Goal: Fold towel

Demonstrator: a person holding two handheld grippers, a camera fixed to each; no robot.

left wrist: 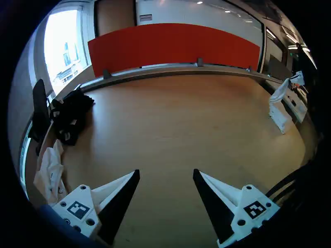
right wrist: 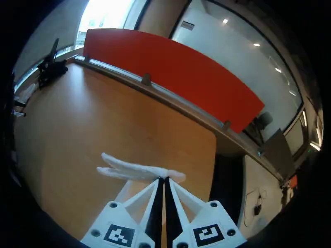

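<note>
The right gripper (right wrist: pixel 164 178), seen in the right gripper view, has its two white fingers pressed together, and a white towel (right wrist: pixel 132 170) is pinched between their tips. The towel shows edge-on as a thin, crumpled strip that runs out to the left of the tips, with a short stub to the right. It is held up above a bare wooden table (right wrist: pixel 74 124), near the table's right-hand edge. In the left gripper view, the left gripper (left wrist: pixel 166 173) hangs over the same table (left wrist: pixel 178 124) with its fingers spread wide apart and nothing between them. A white cloth (left wrist: pixel 279 109) hangs at the far right side of the table, well apart from this gripper; what holds it is too small to tell. Along the far edge of the table stands a long red screen (left wrist: pixel 173 43), upright on small grey feet. On the left side of the table lies a black bag (left wrist: pixel 70 113), with a dark chair (left wrist: pixel 39 107) just beyond it and a bright window (left wrist: pixel 64 45) behind. A white bundle (left wrist: pixel 49 171) lies at the near left edge of the table. Behind the screen is a pale wall (left wrist: pixel 198 12), and small lights (right wrist: pixel 256 44) are set in the ceiling.
</note>
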